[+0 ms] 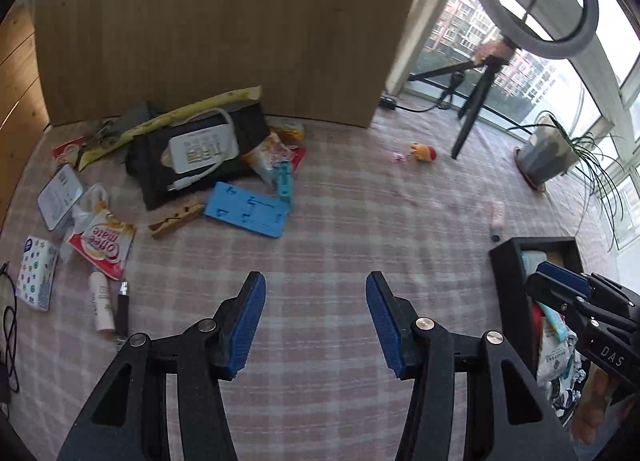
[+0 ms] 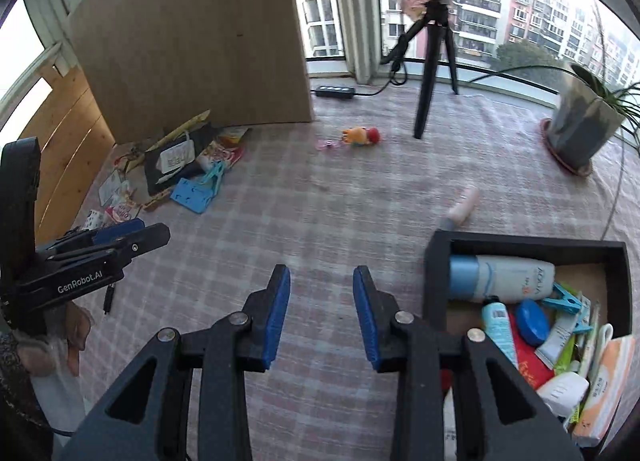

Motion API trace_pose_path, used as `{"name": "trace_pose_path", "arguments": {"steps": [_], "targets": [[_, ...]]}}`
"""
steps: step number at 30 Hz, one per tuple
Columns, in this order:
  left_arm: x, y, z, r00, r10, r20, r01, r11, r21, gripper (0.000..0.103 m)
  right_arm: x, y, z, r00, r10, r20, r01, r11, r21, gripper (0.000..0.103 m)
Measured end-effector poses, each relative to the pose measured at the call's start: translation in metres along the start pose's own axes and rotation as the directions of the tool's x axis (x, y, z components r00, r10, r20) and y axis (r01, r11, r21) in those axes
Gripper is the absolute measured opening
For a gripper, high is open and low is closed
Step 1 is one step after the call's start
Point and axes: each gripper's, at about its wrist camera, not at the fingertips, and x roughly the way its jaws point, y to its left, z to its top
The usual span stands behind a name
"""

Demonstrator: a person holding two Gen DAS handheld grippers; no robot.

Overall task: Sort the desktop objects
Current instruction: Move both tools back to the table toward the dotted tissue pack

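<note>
1. Left tool: tilted steeply down over the bare middle of the desk, which wears a pink checked cloth. Its blue pads stand moderately apart with nothing between them. Seen from the right wrist, a hand grips its handle at the near left edge.
2. Right tool: likewise pitched down, jaws narrowly parted and empty, just left of the black tray. In the left view its tip shows above the tray.
3. Black tray, near right corner of the desk: holds a white bottle with blue cap lying on its side, a round blue tin, a teal clip, tubes and packets.
4. Unsorted heap, far left of the desk against a wooden board: white charger on a black pouch, blue flat holder, wooden clothespin, Coffee mate sachet, tissue pack, small white tube.
5. Strays: orange toy at the far middle; pinkish tube just beyond the tray.
6. Far right corner: potted plant; tripod at the far edge.
</note>
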Motion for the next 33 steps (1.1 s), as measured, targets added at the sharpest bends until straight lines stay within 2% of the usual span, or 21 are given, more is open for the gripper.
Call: {"name": "trace_pose_path", "arguments": {"steps": [5,9,13,15,16,17,20,24,27,33], "targets": [[-0.011,0.085,0.003,0.996,0.089,0.016,-0.086,0.988,-0.128,0.05,0.033,0.052,0.025,0.995,0.086,-0.043,-0.091,0.989,-0.114,0.032],[-0.023,0.15,0.002,0.988,0.152,0.031,-0.141,0.961,-0.236,0.055,0.064,0.09,0.041,0.988,0.126,-0.087,-0.14,0.972,-0.187,0.033],[-0.029,0.199,-0.004,0.981,0.193,0.025,-0.178,0.939,-0.294,0.057,0.096,0.125,0.052,0.977,0.155,-0.145,-0.189,0.946,-0.265,0.033],[-0.03,0.219,-0.008,0.98,0.199,0.019,-0.182,0.928,-0.327,0.062,0.111,0.141,0.057,0.971,0.157,-0.179,-0.207,0.928,-0.31,0.038],[-0.029,0.228,-0.01,0.98,0.2,0.014,-0.183,0.92,-0.346,0.065,0.118,0.149,0.059,0.968,0.16,-0.191,-0.217,0.92,-0.328,0.046],[-0.029,0.236,-0.011,0.98,0.201,0.011,-0.184,0.914,-0.361,0.065,0.123,0.155,0.061,0.969,0.155,-0.191,-0.214,0.913,-0.347,0.049],[-0.026,0.252,-0.012,0.977,0.213,0.009,-0.194,0.905,-0.379,0.065,0.138,0.171,0.069,0.976,0.119,-0.18,-0.184,0.894,-0.408,0.049],[-0.022,0.259,-0.008,0.975,0.22,0.008,-0.203,0.913,-0.355,0.065,0.161,0.18,0.082,0.976,0.097,-0.193,-0.175,0.88,-0.442,0.049],[-0.02,0.263,-0.003,0.977,0.212,0.014,-0.194,0.918,-0.345,0.065,0.176,0.178,0.092,0.974,0.093,-0.205,-0.174,0.889,-0.424,0.049],[-0.01,0.27,0.007,0.985,0.174,0.022,-0.156,0.928,-0.339,0.066,0.196,0.168,0.097,0.955,0.129,-0.267,-0.223,0.905,-0.362,0.049]]}}
